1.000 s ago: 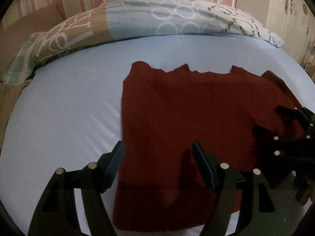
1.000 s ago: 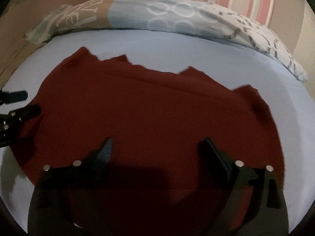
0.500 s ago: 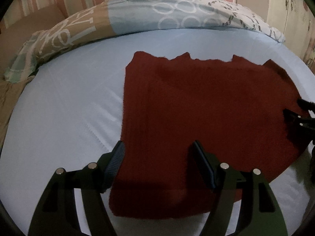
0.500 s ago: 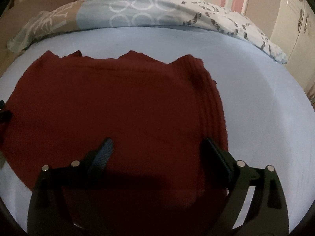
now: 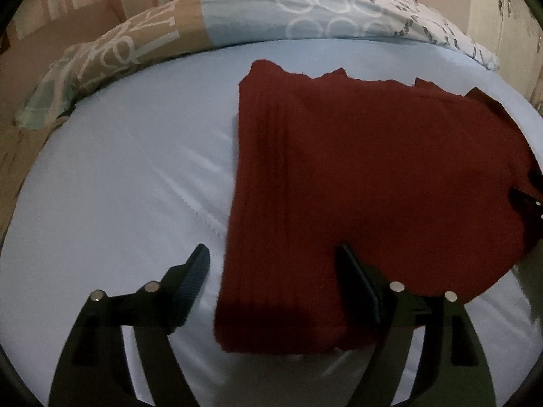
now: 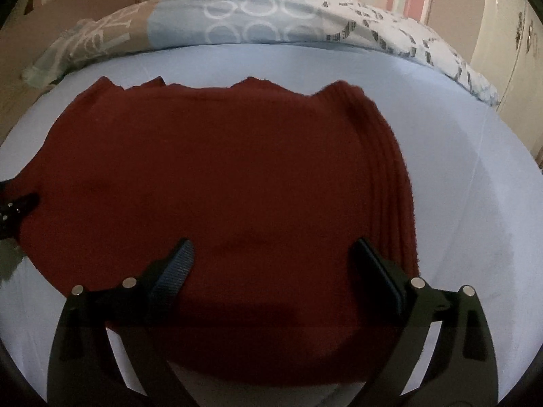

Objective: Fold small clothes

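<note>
Left hand-held gripper [image 5: 271, 271], jaws just widened and empty, straddles the red knit garment's [image 5: 373, 169] side edge on the bed [image 5: 118, 186]; right hand-held gripper [image 6: 275, 264] spread likewise, apparently readying a fold.

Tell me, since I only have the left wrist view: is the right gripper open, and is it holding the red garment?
Observer: Open. The right gripper has its jaws spread wide over the red garment and pinches nothing.
Operator: Where does the garment end on that side?
Observer: Its ribbed right edge lies flat on the blue sheet, just outside the gripper's right-hand finger.
</note>
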Action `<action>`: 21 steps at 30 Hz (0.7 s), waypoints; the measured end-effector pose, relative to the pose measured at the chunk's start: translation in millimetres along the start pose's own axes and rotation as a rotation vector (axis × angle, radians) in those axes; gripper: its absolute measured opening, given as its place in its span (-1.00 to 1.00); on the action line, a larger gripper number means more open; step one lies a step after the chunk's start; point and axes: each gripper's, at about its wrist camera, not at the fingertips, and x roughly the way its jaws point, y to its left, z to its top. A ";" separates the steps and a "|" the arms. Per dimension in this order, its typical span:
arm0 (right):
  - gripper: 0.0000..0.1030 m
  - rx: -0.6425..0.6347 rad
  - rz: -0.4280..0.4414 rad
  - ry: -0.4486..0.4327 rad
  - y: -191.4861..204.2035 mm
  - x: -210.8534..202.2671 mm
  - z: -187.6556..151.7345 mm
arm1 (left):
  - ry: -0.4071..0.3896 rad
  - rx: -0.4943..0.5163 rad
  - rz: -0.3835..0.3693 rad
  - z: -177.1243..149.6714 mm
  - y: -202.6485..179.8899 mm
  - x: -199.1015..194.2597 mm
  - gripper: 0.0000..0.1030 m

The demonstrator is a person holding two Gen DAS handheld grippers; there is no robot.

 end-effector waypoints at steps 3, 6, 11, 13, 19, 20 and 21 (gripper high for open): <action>0.94 0.002 0.010 0.022 0.2 8.2 -1.1 | -0.011 0.010 0.037 -1.9 -4.4 2.5 0.65; 0.94 -0.002 0.009 0.006 0.8 9.9 -4.0 | -0.008 -0.032 0.032 -3.2 1.0 5.2 0.75; 0.94 -0.002 0.004 0.001 1.0 10.2 -4.5 | 0.013 -0.086 0.040 -1.4 2.9 5.3 0.83; 0.94 -0.006 -0.001 0.002 1.7 9.6 -4.0 | 0.021 -0.091 0.065 0.9 1.5 4.4 0.88; 0.94 -0.020 -0.035 -0.011 7.9 -12.0 0.7 | 0.060 -0.092 0.057 10.9 -9.1 -15.8 0.88; 0.94 -0.024 -0.055 -0.024 9.1 -19.9 0.8 | 0.054 -0.083 0.061 11.4 -12.6 -21.2 0.88; 0.94 -0.025 -0.093 -0.052 9.8 -33.9 -0.3 | 0.046 -0.072 0.060 12.3 -17.5 -27.9 0.88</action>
